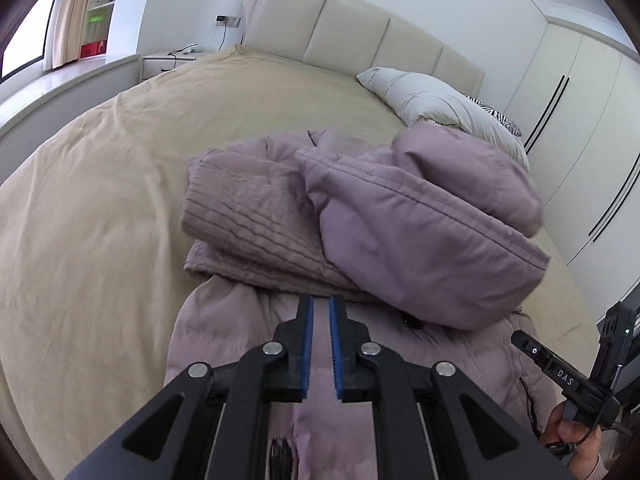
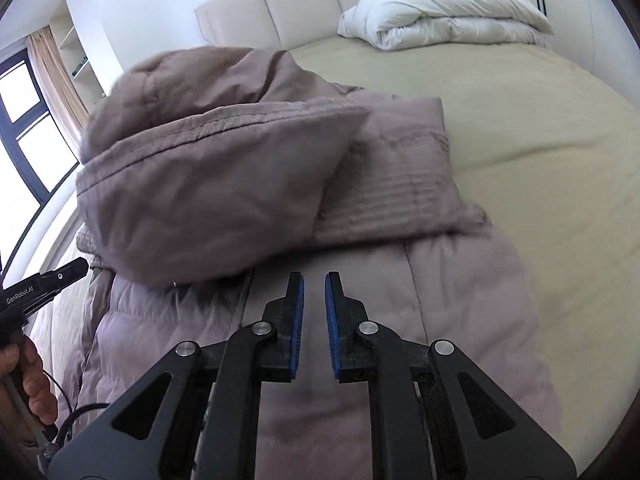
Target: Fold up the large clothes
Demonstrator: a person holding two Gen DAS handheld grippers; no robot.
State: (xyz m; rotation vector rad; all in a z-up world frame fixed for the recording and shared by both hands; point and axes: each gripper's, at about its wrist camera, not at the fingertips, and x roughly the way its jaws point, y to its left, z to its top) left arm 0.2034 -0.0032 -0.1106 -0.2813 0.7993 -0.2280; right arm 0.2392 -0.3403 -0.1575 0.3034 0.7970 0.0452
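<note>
Coat (image 1: 400, 232), mauve, padded, lies on the bed (image 1: 100, 200), partly folded. Its body runs from the foot edge toward the headboard (image 1: 352, 32). The hood (image 1: 432, 240) is flipped over onto the body and sits as a puffed mound. Beside the hood, a folded quilted panel (image 1: 240, 208) rests flat across the body. In the right wrist view the hood (image 2: 208, 192) sits on the window side and the panel (image 2: 400, 176) on the other. Some motion blur at the hood's upper edge.

My left tool (image 1: 321, 308): blue pads nearly together, only a thin slit between them, nothing in it. It hovers above the coat's body, just short of the folded panel.

My right tool (image 2: 314, 284): pads drawn close with a narrow gap, no cloth between them. It is over the coat's lower body (image 2: 360, 300), pointing at the fold line.

Each tool shows at the edge of the other's view, gripped by my hand (image 2: 28, 380).

Bed cover is beige, mostly bare around the coat. A white duvet (image 2: 448, 12) is bundled at the headboard corner, well apart from the coat.
</note>
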